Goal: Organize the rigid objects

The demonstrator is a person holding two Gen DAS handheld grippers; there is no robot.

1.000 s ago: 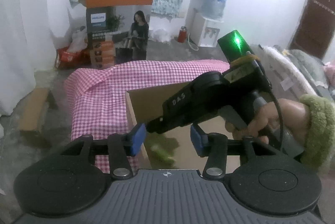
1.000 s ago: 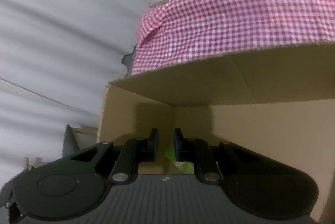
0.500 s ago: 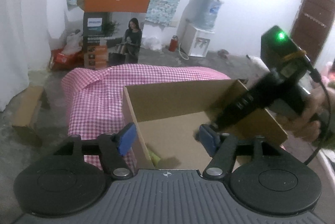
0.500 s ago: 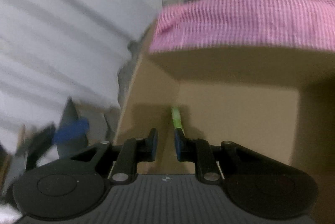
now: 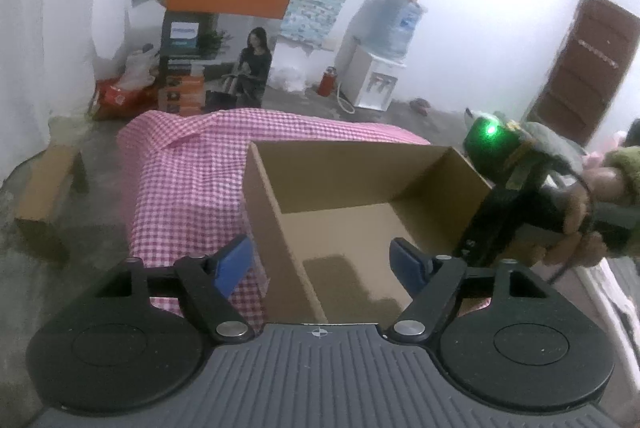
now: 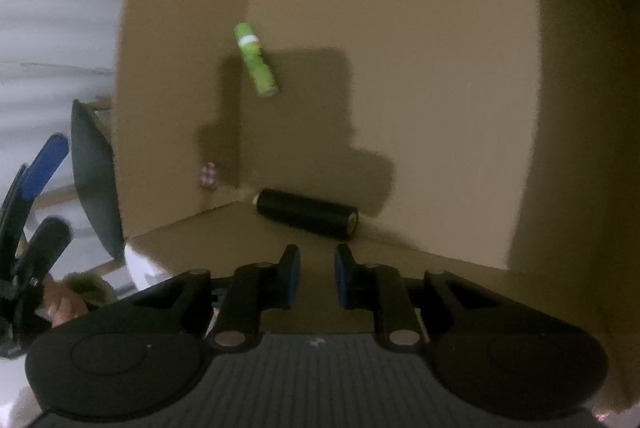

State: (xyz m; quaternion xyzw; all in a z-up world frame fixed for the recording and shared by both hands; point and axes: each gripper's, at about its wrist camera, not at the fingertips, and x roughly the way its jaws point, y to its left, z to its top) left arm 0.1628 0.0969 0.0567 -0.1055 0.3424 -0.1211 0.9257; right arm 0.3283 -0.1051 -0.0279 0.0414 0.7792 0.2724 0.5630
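- Green plastic tube (image 6: 256,59) is lying flat on the floor of the open brown cardboard box (image 6: 400,27), near its left wall, long axis running from upper left to lower right.
- Black cylinder (image 6: 307,213) is lying along the near wall, pointing left to right.
- Left gripper (image 5: 320,264) is straddling the box's left wall, jaws wide and just opening further, holding nothing.
- Right gripper (image 6: 317,274) is tilting steeply down into the box, jaws parting slightly, empty.
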